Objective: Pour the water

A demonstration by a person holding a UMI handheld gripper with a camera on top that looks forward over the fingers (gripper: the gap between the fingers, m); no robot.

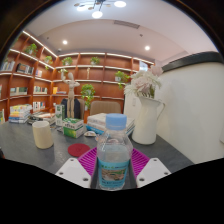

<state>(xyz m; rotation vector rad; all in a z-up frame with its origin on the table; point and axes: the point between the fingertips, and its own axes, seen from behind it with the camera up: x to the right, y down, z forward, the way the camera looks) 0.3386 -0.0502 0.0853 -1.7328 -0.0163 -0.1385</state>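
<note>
- My tool (113, 168) has the water bottle (114, 155) between its two fingers, pads (88, 160) close in on both sides of the bottle body. Looks like they're pressing on it, so I'd call it gripped, fingers only as far apart as the bottle is wide.
- Bottle: clear plastic, blue label, pale blue cap (116, 122) on top. Long axis upright, no visible tilt. Can't tell if its base is on the desk (30, 150) or just off it; base is hidden by the fingers.
- Key relation for the pour: the white cup (43, 134) is ahead and to the left of the bottle, well apart, standing on the desk. So the bottle has to travel fwd-left, then tip toward that side. That's my guess at the target; the white vase (147, 115) w/ flowers sits ahead-right, nearer, and could be it instead.
- A red round thing (78, 149) lies on the desk just beyond the left finger, betw. bottle and cup.
- Cap seems to be on, so pouring prob. needs it off first.
- Pose: tool is level, pointing straight ahead over the desk twd the bookshelves (40, 75). My hand isn't in view.
</note>
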